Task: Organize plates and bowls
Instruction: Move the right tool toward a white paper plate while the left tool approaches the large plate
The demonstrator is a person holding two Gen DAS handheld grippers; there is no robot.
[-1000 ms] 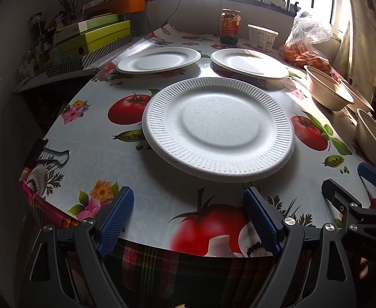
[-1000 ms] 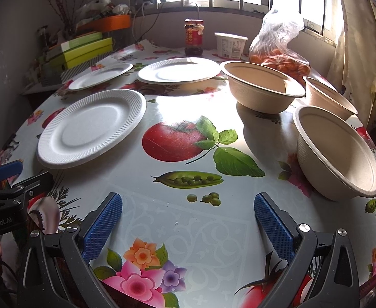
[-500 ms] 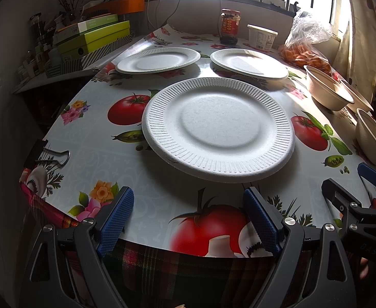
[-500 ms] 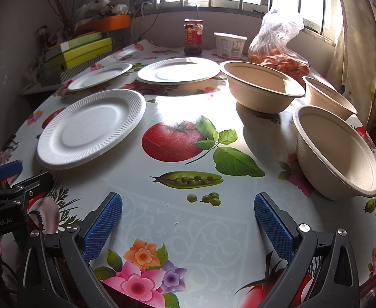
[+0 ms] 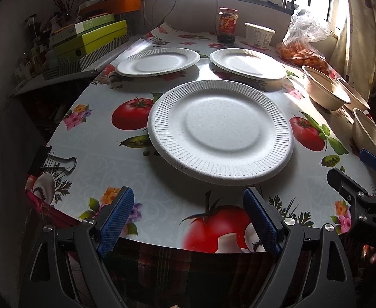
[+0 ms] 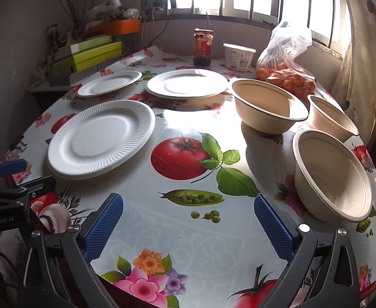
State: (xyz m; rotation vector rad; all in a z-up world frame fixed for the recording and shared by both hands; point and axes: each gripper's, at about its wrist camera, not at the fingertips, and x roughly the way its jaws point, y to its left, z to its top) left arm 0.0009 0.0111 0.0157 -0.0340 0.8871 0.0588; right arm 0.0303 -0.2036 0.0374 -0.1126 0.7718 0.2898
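Nothing on the worktop [image 6: 188, 231] looks organized yet, as we judge it: every plate and bowl lies apart, none stacked. Nearest to us, our left gripper [image 5: 188, 220] and right gripper [image 6: 188, 228] hover at the near edge with their blue-padded fingers [image 5: 116, 218] spread wide, holding nothing. Just beyond the left gripper sits the large white ribbed foam plate [image 5: 220, 134]. To the near right lies the first beige paper bowl [image 6: 334, 175], resting tilted. Farther back, a second beige paper bowl [image 6: 267, 109] sits right of centre, and a third beige paper bowl [image 6: 331, 118] sits beside it at the right edge. Beyond the near plate, two more white foam plates, one far left [image 5: 158, 61] and one far centre [image 5: 247, 63], lie side by side, apart. All stacking remains for us to do; we reckon the near plate comes first. At the far end stand a red-labelled jar [image 6: 202, 47], a white tub [image 6: 238, 56] and a clear bag of oranges [image 6: 285, 77].
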